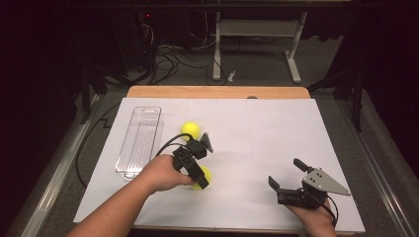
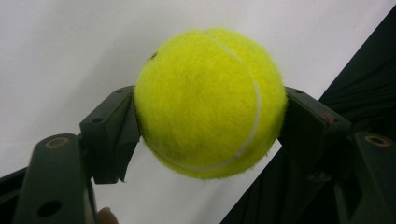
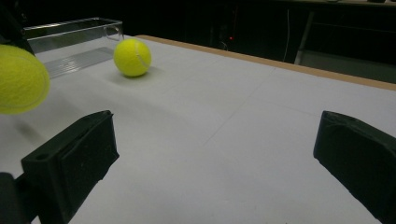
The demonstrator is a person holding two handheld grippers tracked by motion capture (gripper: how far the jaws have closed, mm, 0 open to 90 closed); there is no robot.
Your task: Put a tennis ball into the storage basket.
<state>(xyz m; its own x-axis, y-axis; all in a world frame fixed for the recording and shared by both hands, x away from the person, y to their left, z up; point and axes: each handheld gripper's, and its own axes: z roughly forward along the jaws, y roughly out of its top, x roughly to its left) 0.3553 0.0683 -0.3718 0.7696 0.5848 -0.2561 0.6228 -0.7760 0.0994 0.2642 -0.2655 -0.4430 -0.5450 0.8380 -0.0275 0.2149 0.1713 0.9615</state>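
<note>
- High view: the left gripper (image 1: 200, 178) sits over the near left part of the white table (image 1: 257, 138), its jaws clamped on a yellow tennis ball (image 1: 202, 177) that peeks out beside the hand. A second tennis ball (image 1: 190, 130) lies on the table just beyond that gripper, near the clear plastic tray (image 1: 140, 140), which lies lengthwise along the left side. The right gripper (image 1: 286, 175) rests at the near right, well apart from both balls, jaws spread wide with nothing between them.
- Left gripper view: the held tennis ball (image 2: 210, 102) sits squarely between the two black jaws, which press on its left and right flanks; the white table surface shows behind it.
- Right gripper view: the two black jaws stand far apart over bare table, gripping nothing. The second tennis ball (image 3: 132, 57) rests on the table ahead, just beside the near end of the clear tray (image 3: 74, 39). The held ball (image 3: 21, 79) shows at the left edge, clear of the surface.
</note>
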